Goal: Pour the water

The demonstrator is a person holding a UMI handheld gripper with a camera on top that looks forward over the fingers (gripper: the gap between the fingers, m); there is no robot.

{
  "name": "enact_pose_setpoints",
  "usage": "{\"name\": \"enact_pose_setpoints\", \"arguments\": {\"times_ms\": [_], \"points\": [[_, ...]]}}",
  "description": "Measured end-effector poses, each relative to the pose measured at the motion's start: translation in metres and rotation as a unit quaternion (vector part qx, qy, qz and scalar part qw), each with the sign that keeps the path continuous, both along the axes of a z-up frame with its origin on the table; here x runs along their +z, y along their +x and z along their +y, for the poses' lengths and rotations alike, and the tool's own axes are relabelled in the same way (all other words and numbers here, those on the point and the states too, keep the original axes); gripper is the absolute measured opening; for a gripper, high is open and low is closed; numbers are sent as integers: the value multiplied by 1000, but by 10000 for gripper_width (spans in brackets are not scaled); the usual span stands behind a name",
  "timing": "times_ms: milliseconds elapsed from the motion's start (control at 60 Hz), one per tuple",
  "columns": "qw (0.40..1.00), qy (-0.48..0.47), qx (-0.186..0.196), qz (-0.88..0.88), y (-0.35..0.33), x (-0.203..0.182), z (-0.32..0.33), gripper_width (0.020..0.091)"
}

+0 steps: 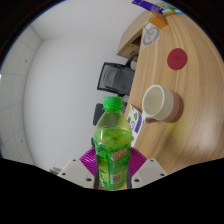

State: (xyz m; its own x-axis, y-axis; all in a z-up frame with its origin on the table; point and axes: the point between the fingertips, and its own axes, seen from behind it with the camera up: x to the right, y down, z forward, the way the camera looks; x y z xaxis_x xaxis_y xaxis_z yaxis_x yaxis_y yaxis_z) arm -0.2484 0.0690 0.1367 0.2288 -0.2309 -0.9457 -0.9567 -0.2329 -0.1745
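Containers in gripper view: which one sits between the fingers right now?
The green bottle with the green cap, gripped by the gripper. The white mug sits beyond, on the wooden table.

A black office chair (115,76) stood beyond the wooden table (180,85), which bore a round red coaster (177,58).

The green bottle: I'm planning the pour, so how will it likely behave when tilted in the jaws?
The green bottle looks like thin plastic, so it may flex under pressure. It appears mostly full, hence probably heavy for its size and apt to shift as liquid moves. The cap looks still on, so nothing would reach the white mug yet.
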Motion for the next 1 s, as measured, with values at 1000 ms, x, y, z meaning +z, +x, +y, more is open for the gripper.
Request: {"name": "enact_pose_setpoints", "arguments": {"times_ms": [1000], "points": [[948, 54, 37, -313, 104, 102, 16, 369]]}}
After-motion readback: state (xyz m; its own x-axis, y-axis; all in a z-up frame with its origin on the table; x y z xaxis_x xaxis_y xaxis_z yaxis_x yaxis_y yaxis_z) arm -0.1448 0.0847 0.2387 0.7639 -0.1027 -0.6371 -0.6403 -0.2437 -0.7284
